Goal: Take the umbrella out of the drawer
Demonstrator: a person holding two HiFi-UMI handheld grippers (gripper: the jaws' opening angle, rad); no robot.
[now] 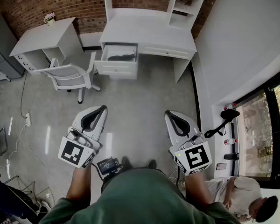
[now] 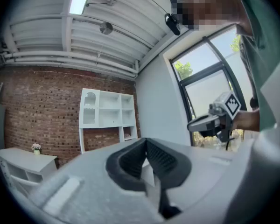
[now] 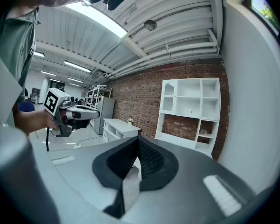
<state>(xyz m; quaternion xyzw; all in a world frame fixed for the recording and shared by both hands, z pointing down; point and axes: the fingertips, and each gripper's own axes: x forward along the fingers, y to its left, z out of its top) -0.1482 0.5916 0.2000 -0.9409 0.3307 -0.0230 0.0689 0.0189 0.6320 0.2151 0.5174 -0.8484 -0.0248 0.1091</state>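
Left gripper (image 1: 103, 108) and right gripper (image 1: 168, 112) clenched, empty.
Umbrella (image 1: 121, 57) lies in the open drawer (image 1: 115, 69), well ahead of both fingertips.

Grey chair (image 1: 71, 74) beside small desk (image 1: 43, 39)

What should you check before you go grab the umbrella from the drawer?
1. Is the drawer open: ok.
2. Is the umbrella in sight: ok, a dark thing lies in the drawer.
3. Are the left gripper and right gripper empty: ok, nothing between the jaws.
4. Jaws open for grabbing: not ok, both are shut.
5. Near enough to reach: not ok, bare floor lies between the grippers and the desk.
6. Is the chair out of the way: cannot tell, it stands close to the drawer's left side.
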